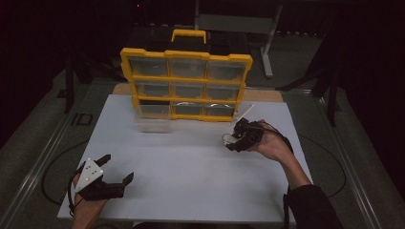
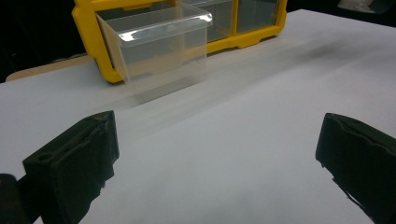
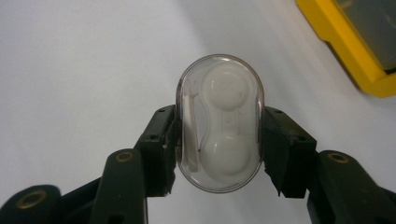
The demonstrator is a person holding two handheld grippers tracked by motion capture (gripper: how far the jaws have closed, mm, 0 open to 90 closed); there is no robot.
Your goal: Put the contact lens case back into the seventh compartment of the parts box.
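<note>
No legible text, labels, brands or numbers are showing on the yellow organizer case [image 1: 186,86], the clear capsule [image 3: 219,123] or the bench [image 1: 191,167].

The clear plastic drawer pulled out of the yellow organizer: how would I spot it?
Find the yellow organizer case standing at the far edge of the white table. At its bottom left corner one clear plastic drawer juts forward onto the table. The other drawers sit flush inside the frame.

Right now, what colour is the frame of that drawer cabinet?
Yellow. The cabinet frame shows best in the high view, with clear drawers.
</note>
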